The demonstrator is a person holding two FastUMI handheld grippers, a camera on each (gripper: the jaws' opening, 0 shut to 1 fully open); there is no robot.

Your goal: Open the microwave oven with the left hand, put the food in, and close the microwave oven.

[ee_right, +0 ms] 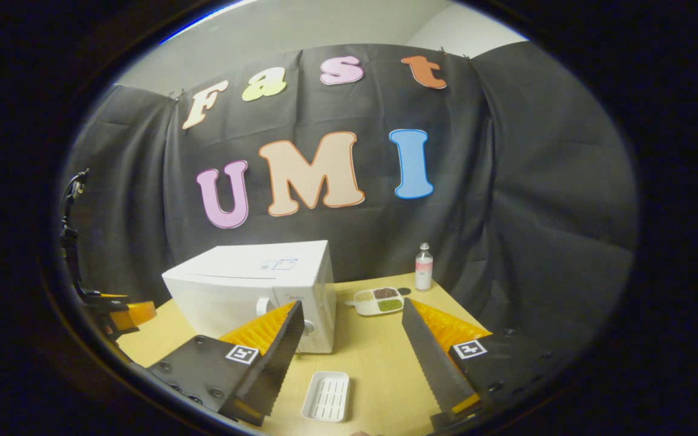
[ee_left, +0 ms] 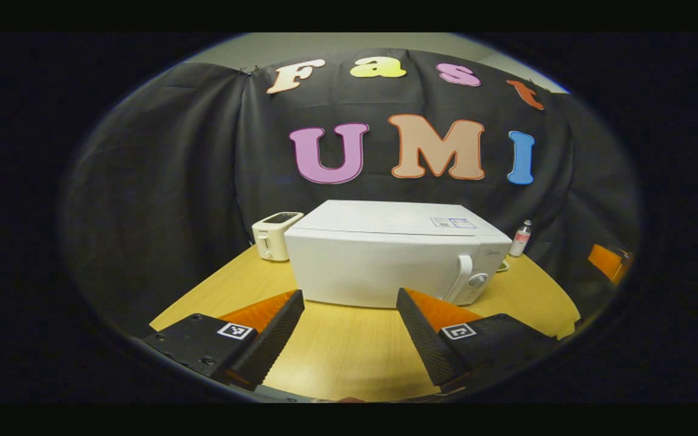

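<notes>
Left gripper view: the left hand-held gripper [ee_left: 349, 303] hovers over the wooden desk [ee_left: 349, 357], fingers spread wide apart, nothing between them. Straight ahead the white microwave oven [ee_left: 385, 254] sits on the desk, door closed, its handle [ee_left: 463, 277] at the right of the front face with a knob just beside it. A white toaster [ee_left: 273, 235] stands just left of the oven; a small bottle [ee_left: 520, 238] stands behind its right corner. Right gripper view: the right hand-held gripper [ee_right: 352, 318] is likewise wide apart and empty, above the desk. The microwave oven lies ahead to the left, closed. The food, a divided tray [ee_right: 379, 301], rests on the desk right of the oven, near the bottle. An empty white tray [ee_right: 326, 396] lies between the fingers, lower down. Part of another gripper [ee_right: 122, 315] shows at the far left.
</notes>
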